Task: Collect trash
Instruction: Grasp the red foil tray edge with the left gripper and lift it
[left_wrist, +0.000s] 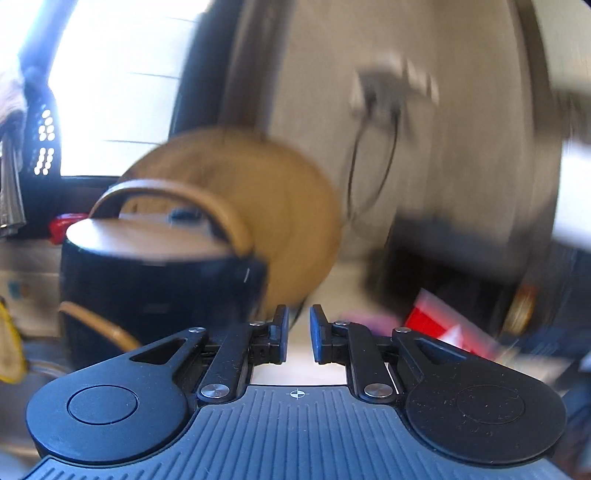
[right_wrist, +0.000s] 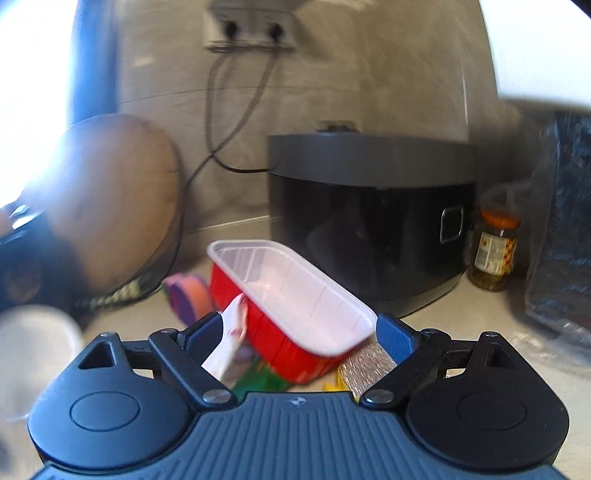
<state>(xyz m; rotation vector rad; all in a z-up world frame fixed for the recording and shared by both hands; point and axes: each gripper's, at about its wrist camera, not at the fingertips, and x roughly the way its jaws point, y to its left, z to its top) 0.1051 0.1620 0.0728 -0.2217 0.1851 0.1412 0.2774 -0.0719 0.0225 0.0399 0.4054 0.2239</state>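
Nothing printed is coming through as readable: the label on the jar (right_wrist: 495, 254) with the orange lid is showing only a yellow and white blur, and the red marks on the white wrapper (right_wrist: 231, 341) are too smeared to read. The right gripper (right_wrist: 301, 328) is pointing slightly downward over the pale counter (right_wrist: 147, 317), its jaws standing wide apart and pressing on nothing. The red tray (right_wrist: 295, 310) with the white inside is lying tilted between those spread fingers, its near corner just ahead of the blue pad, while the white wrapper is leaning against the left finger. A silvery crumpled packet (right_wrist: 364, 363) is sitting just inside the right finger, and a purple and orange piece (right_wrist: 186, 295) is lying beyond the tray's left side. Behind the tray a black cooker (right_wrist: 369, 221) is standing against the wall. The left gripper (left_wrist: 299, 332) is pointing nearly level, its jaws parted by a narrow gap with nothing between them; the view is badly blurred. A black pot (left_wrist: 159, 284) and a round wooden board (left_wrist: 280, 210) are sitting ahead to its left, and the red tray (left_wrist: 439, 325) is showing low on its right.
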